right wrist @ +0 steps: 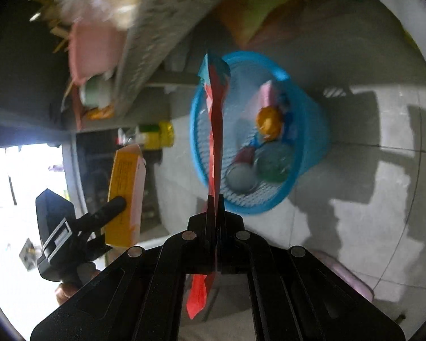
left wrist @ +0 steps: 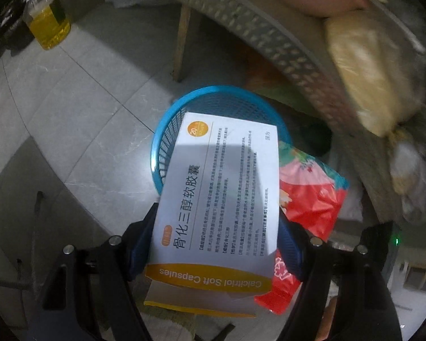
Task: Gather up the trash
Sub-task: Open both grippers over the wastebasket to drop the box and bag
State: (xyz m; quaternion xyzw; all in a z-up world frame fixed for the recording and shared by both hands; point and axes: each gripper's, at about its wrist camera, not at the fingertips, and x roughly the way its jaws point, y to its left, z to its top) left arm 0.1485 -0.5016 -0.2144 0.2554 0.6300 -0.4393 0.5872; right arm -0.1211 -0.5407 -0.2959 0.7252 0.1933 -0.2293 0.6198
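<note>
1. Centrally, in the left wrist view, the left gripper (left wrist: pixel 215 244) clamps a flat white-and-orange cardboard medicine box (left wrist: pixel 221 196), printed "Calcitriol Soft Capsules", its blue pads pressing both long edges.
2. Behind the box, at frame centre, a round blue plastic mesh basket (left wrist: pixel 167 139) stands on grey tiled floor (left wrist: pixel 79 108).
3. In the right wrist view, the right gripper (right wrist: pixel 215 199) is pinched tight on a thin, crinkly red wrapper (right wrist: pixel 215 130), seen edge-on, rising in front of the basket (right wrist: pixel 306 153).
4. Basket holds round lids and glossy wrappers; details blurred.
5. Upper left of the left view: a clear bottle of yellow liquid (left wrist: pixel 48 25). A perforated grey shelf edge (left wrist: pixel 269 37) arcs across the top.
</note>
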